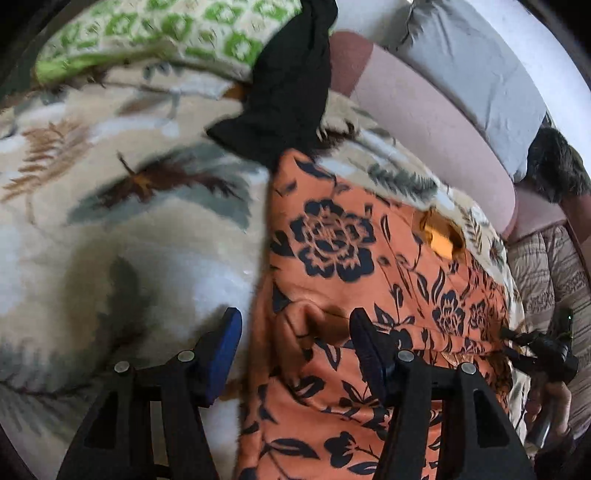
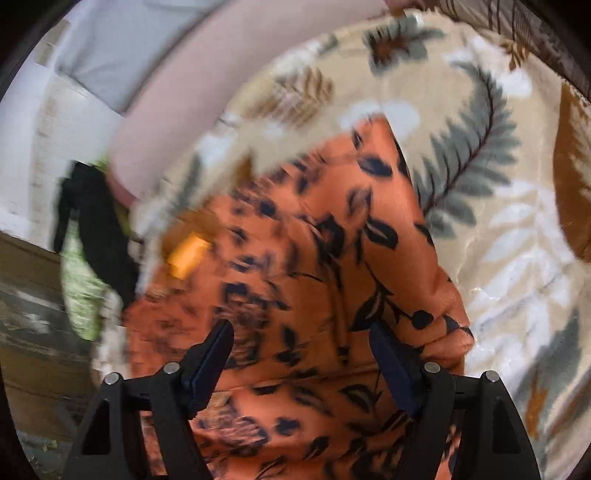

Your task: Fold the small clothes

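An orange garment [image 1: 351, 258] with a black flower print lies spread on a beige fern-patterned blanket [image 1: 110, 221]. My left gripper [image 1: 295, 314] hangs open over the garment's left edge: its left finger is above the blanket, its right finger above the cloth, and a small raised fold lies between them. My right gripper [image 2: 300, 326] is open too, both fingers just above the same orange garment [image 2: 314, 258] near its lower part. In the left wrist view the right gripper's body [image 1: 550, 354] shows at the right edge, held in a hand. The right wrist view is blurred.
A black cloth [image 1: 288, 92] lies at the garment's far end beside a green-and-white patterned cloth [image 1: 166, 33]. A pink bolster [image 1: 424, 122] and a grey pillow [image 1: 469, 74] run along the far side. Striped fabric [image 1: 554, 266] borders the blanket at the right.
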